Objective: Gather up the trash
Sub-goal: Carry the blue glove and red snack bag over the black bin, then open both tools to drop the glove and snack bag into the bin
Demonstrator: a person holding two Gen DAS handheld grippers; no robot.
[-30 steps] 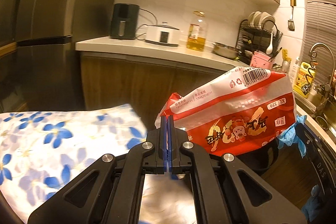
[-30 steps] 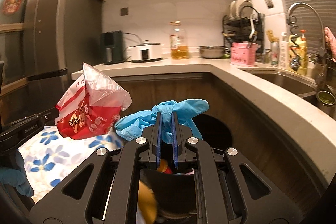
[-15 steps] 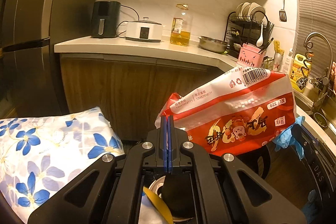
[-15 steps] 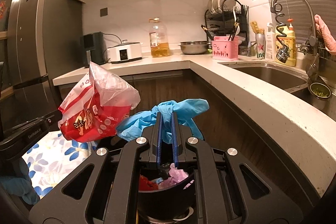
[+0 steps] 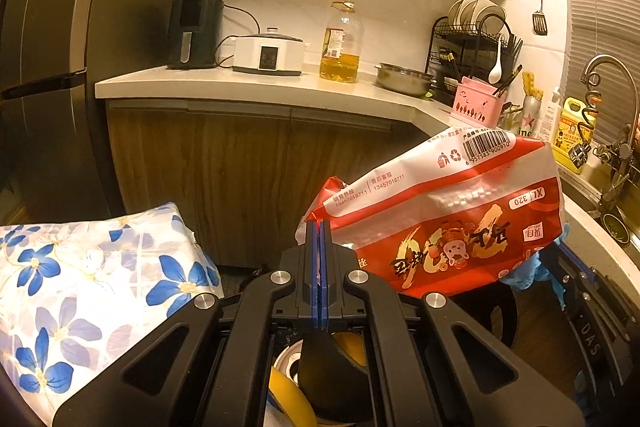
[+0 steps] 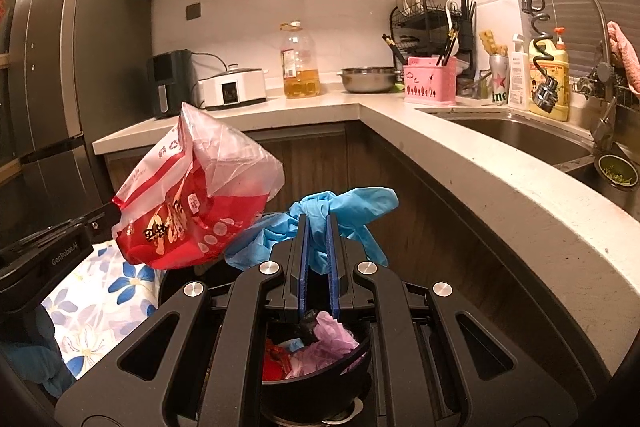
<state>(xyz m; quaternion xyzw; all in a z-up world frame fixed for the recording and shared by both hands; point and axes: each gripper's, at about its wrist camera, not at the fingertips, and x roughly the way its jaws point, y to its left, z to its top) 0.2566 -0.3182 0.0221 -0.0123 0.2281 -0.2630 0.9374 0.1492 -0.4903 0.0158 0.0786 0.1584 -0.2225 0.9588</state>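
A red bag is clamped in the left tongs and a blue glove in the right tongs above the half-filled bin; neither is dropped yet.

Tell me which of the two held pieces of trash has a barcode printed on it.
The red and white plastic bag in the left claw; the blue glove in the right claw is plain.

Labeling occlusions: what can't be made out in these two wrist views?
- Black trash bin: both views, rim and contents mostly hidden by gripper bodies.
- Blue glove: left view, mostly behind the red plastic bag.
- Left gripper: right view, fingertips hidden by bag.
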